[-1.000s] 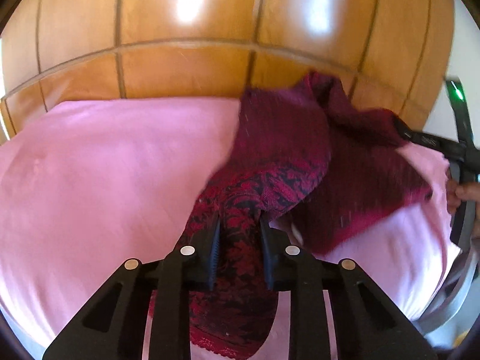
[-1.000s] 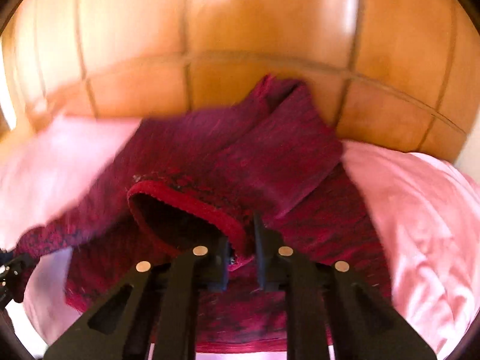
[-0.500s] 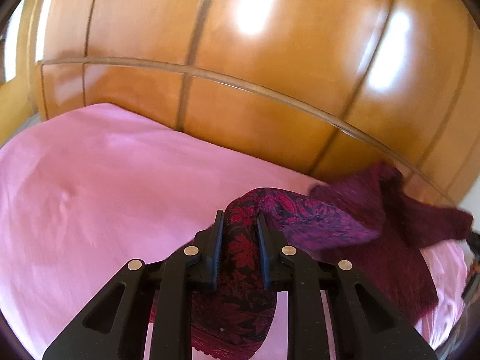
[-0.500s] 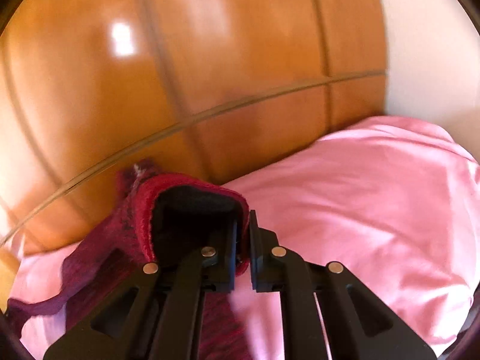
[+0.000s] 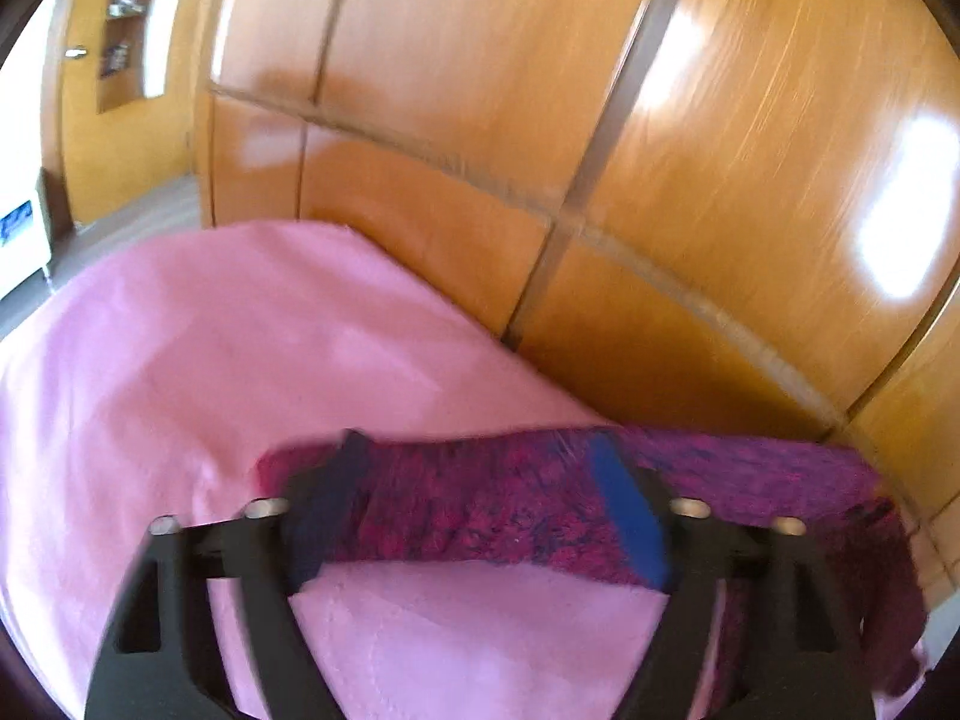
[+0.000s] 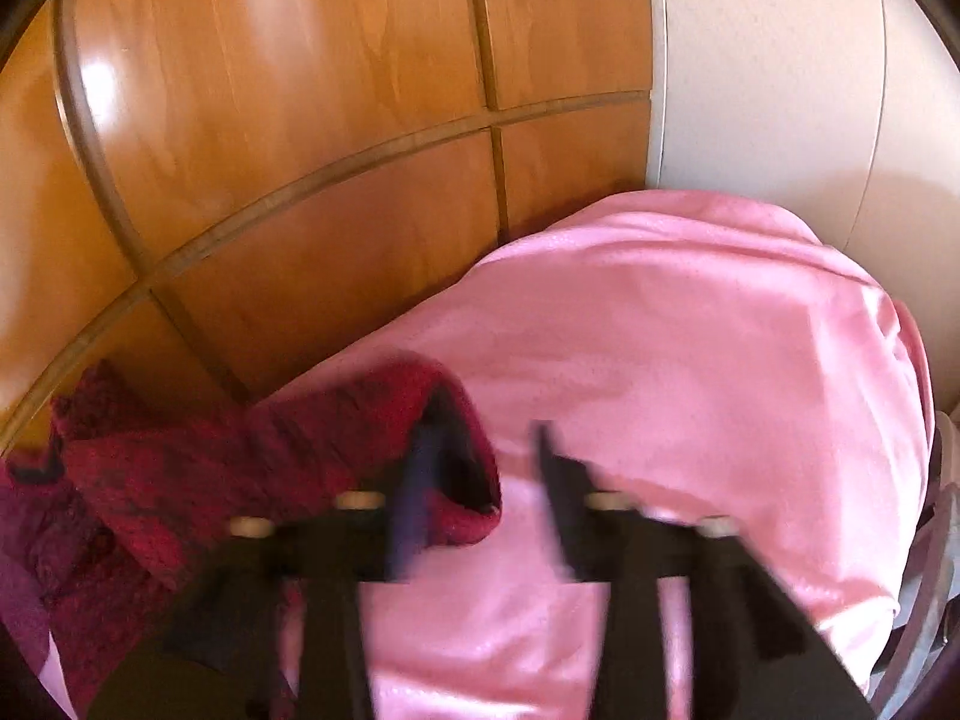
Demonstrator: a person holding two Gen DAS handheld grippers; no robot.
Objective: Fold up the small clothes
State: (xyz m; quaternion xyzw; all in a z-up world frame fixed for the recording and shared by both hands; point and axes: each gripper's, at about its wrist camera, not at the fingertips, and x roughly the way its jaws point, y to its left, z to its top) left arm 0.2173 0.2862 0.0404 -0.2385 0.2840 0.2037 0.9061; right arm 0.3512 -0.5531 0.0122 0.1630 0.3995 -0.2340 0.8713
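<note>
We note both the left gripper and right gripper opening, pads clear of the garment, which lies on the pink sheet stretched nine-to-three across the left gripper's gap, nearer that hand.

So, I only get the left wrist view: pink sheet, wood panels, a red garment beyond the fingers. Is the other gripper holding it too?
Observer: No. The right gripper has its jaws opening, and nothing is pinched between them.
Operator: Where's the garment from there?
Observer: The garment lies bunched on that gripper's left, with its folded edge at one finger. The other finger is over bare sheet.
Operator: Anything beyond the bed?
Observer: A white wall, right of the wood panels.
</note>
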